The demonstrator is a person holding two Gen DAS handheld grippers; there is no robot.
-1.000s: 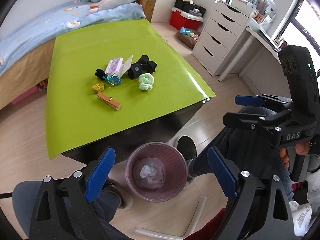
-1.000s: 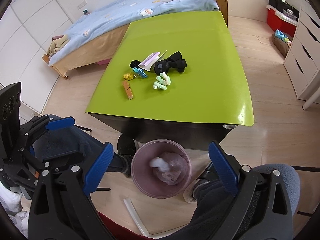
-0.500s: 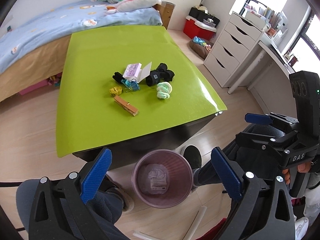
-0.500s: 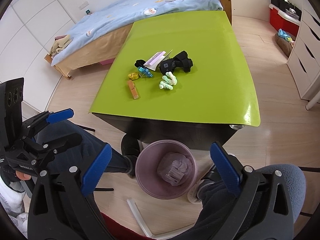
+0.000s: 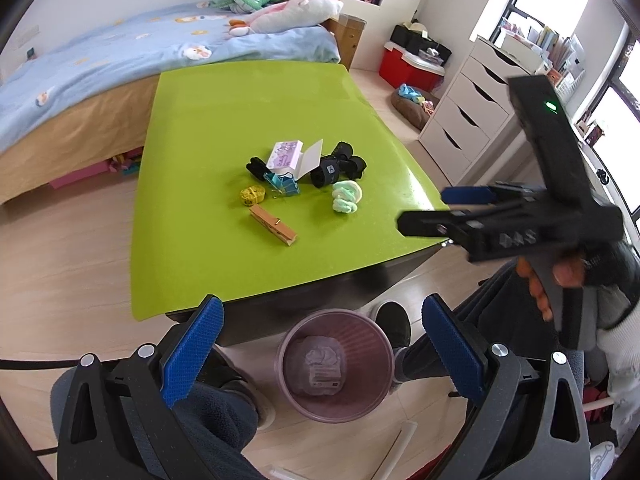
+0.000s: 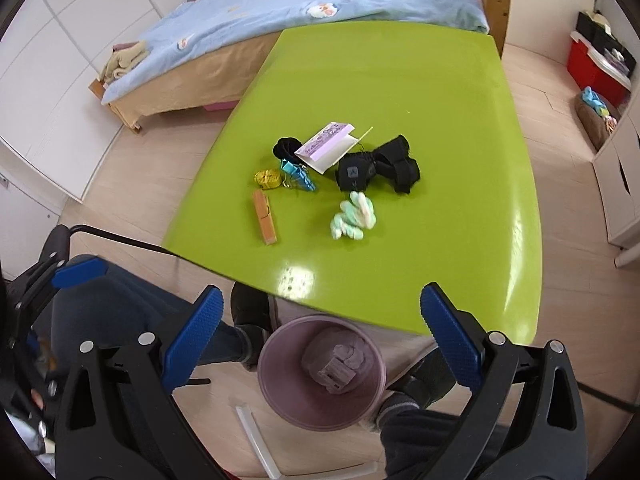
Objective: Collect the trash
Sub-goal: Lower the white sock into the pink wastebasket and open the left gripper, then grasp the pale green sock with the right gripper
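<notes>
Since a second ago you have carried both grippers forward from over the bin toward the table: in the right wrist view the table [image 6: 400, 92] now fills the centre of the frame and its near edge overlaps the bin [image 6: 280, 396], low in the frame. Your right gripper [image 6: 322, 336] has its fingers wide apart and empty; in the left wrist view it juts in from the right edge [image 5: 452, 208], blurred. Your left gripper [image 5: 322, 346] is likewise spread with nothing between the pads, framing the bin [image 5: 376, 396] at lower centre, which holds crumpled paper [image 5: 322, 368]. The remaining clutter sits in a cluster mid-table: a wooden peg [image 6: 264, 218], a yellow tape roll [image 6: 268, 178], blue clips [image 6: 298, 176], a purple card [image 6: 330, 146], black straps [image 6: 378, 168] and a pale green wad [image 6: 354, 218].
</notes>
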